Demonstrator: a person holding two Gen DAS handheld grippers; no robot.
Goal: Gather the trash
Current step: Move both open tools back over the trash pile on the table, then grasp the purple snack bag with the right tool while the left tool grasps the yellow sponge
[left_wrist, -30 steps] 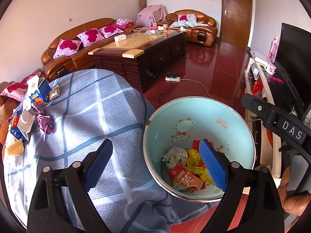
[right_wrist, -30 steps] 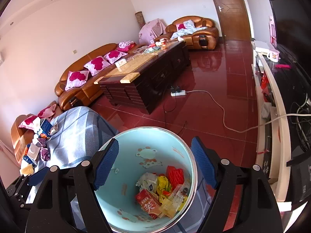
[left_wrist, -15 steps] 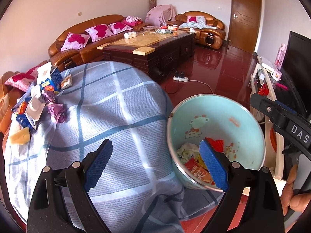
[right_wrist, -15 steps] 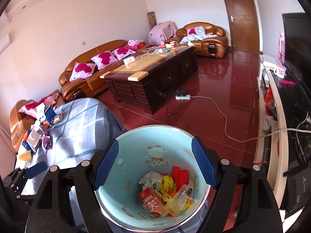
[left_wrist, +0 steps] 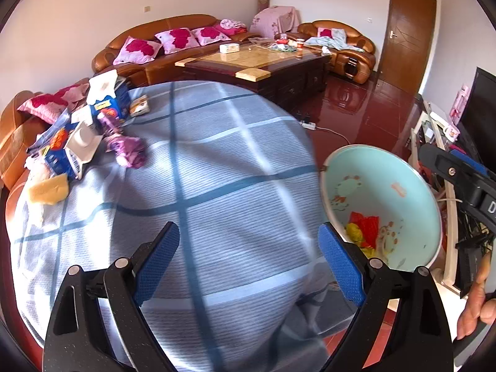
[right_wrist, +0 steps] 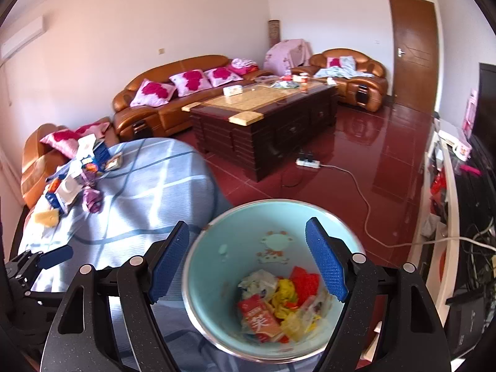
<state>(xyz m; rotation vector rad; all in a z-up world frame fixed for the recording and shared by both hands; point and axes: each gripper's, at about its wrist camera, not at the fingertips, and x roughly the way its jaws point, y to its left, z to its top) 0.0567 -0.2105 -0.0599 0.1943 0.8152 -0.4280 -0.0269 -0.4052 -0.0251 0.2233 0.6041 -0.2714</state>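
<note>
The pale-blue bin (right_wrist: 217,279), mouth upward beside the bedspread's (left_wrist: 217,186) right edge, is seen farther right than earlier; both left gripper (left_wrist: 249,266) and right gripper (right_wrist: 248,260) are spread, empty.

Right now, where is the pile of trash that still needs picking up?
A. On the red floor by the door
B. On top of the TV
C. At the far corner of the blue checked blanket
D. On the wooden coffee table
C: the trash pile of boxes and wrappers lies on the blue checked blanket at its far left corner, away from the bin.
</note>
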